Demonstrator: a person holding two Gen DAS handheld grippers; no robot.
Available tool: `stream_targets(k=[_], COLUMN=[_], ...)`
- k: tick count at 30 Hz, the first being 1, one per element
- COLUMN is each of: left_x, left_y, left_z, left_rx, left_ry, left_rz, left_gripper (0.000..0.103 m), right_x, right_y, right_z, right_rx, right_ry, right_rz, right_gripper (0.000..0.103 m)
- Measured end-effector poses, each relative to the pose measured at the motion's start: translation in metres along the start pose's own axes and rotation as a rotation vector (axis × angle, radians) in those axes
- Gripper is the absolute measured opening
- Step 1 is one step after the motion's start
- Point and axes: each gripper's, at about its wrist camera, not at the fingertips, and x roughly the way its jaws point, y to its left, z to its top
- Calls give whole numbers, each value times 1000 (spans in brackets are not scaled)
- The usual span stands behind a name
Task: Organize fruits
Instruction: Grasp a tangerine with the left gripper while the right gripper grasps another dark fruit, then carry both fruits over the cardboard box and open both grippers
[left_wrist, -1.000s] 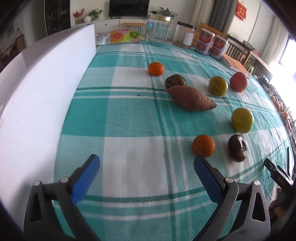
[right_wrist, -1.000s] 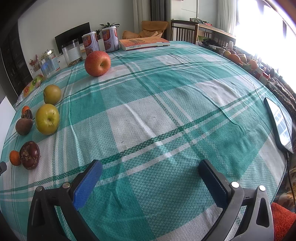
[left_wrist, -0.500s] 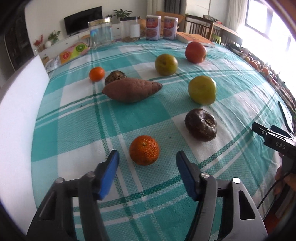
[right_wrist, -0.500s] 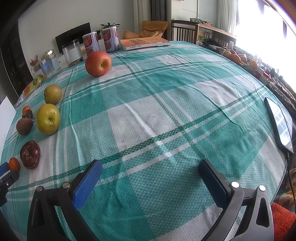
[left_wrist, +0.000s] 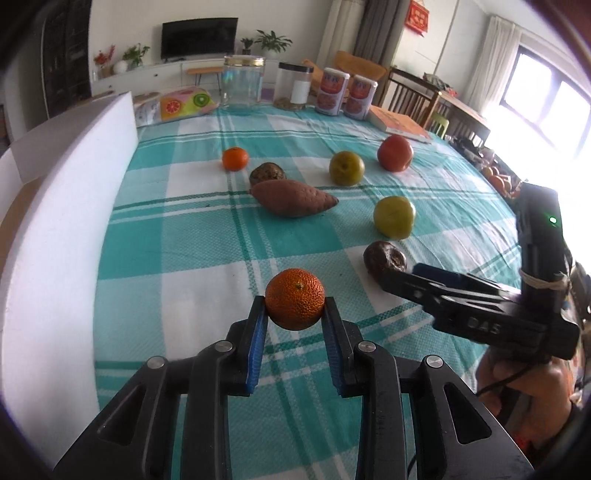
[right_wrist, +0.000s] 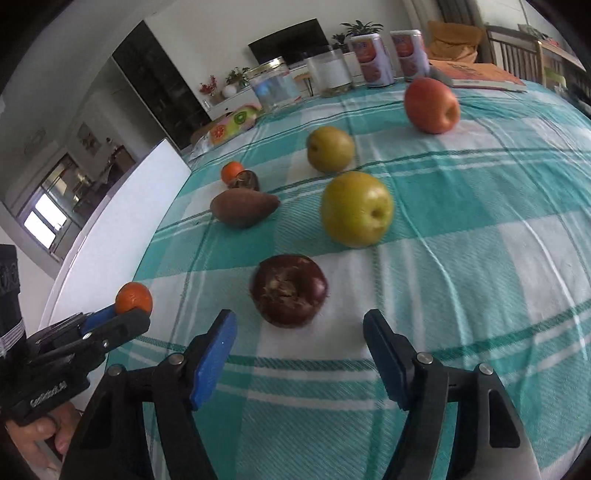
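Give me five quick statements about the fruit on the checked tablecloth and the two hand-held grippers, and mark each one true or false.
1. The left hand-held gripper is shut on a small orange tangerine. True.
2. The right hand-held gripper grips the dark purple wrinkled fruit. False: its jaws, which have just been closing, stand apart with the fruit just beyond them.
3. The brown sweet potato lies on the green checked tablecloth. True.
4. The red apple is the fruit nearest the right hand-held gripper. False: it is among the farthest.
5. Only one tangerine is visible. False: a second orange tangerine sits farther back.
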Motion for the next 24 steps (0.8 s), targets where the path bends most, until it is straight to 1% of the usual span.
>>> stream_targets(k=[1,3,4,6,9,11,13,15,17,21,23,24], left_x=[-7,-19,-24,-32,-40,-43,-52,-67,-86,-125,-144,-152], left_y=[5,13,15,20,22,20,19,24,35,70,94,107], left_z=[-2,-7,-9,-13,-23,-32,-35,-33,-24,-6,-1,-1], left_rx=[-13,-32,-38,-52,-78,-90,-110,-137,-161,-217,-255,-272], left_ry=[-7,-15,-16,-17,-3,23,29,6,-35,-129,-177,-199], left_rz=[-3,-3,-2,-4,-31,-69,-111,-136,-143,-102,-52,-12], left_gripper=[30,30,30,30,30,30,30,30,30,30,30,30], right_x=[8,22,23,20,4,-8,-18,-27,-34,-39,-41,-42], right_y=[8,19,22,20,15,16,22,34,52,106,130,142], right_z=[4,6,7,5,-2,-7,-11,-10,-6,10,17,20], right_rx=[-17,-53,-75,-62,-1,26,41,38,15,-55,-77,-87], right_ry=[24,66,61,67,52,38,33,35,32,22,24,28], right_rz=[-25,-98,-130,-133,-85,-38,7,48,91,207,267,296], right_gripper=[71,54,46,46,46,46,46,46,46,46,46,46])
